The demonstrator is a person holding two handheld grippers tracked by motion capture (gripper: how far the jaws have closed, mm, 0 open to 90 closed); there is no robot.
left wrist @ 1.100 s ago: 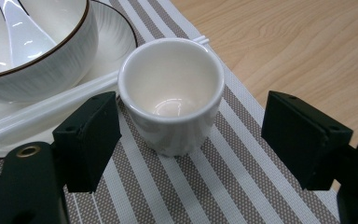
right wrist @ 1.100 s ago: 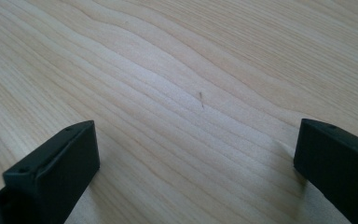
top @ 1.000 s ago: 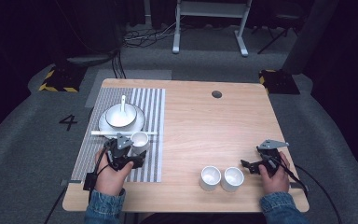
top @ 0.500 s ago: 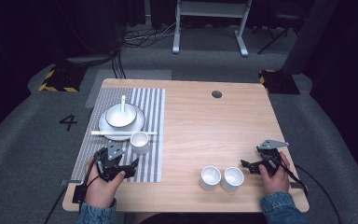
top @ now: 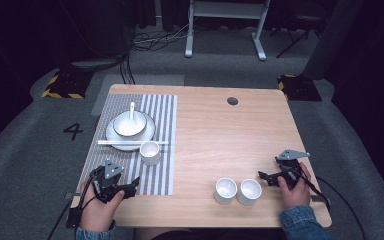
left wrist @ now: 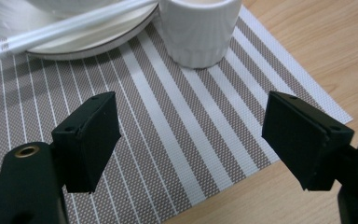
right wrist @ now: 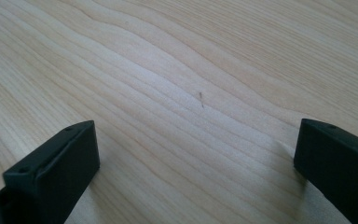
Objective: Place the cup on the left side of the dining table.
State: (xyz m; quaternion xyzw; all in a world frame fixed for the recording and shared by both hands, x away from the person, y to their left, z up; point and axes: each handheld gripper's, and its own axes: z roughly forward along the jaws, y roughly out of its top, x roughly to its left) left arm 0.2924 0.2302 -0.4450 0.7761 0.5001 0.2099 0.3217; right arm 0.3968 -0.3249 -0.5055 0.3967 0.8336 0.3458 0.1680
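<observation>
While both hand-held grippers rest near the 6 o'clock edge, the wooden surface (top: 220,135) carries a striped placemat (top: 157,175) at 9 o'clock. On the mat: a white plate (top: 115,137) with a bowl (top: 128,125) and spoon (top: 132,108), white chopsticks (top: 110,142) laid across the plate's near rim. A ribbed white cup (top: 150,152) stands at the plate's 5 o'clock, touching the chopsticks or nearly so. Two more white cups (top: 237,191) sit side by side at 6 o'clock. Left hand-held gripper (top: 130,184): jaws spread wide, empty, cup (left wrist: 198,28) at its 12 o'clock. Right hand-held gripper (top: 263,176): jaws apart, empty, over bare wood. Judgement: cup is ceramic, stiff, glazed, slippery, chip-prone, light. Grip across the ribbed wall at mid-height.
</observation>
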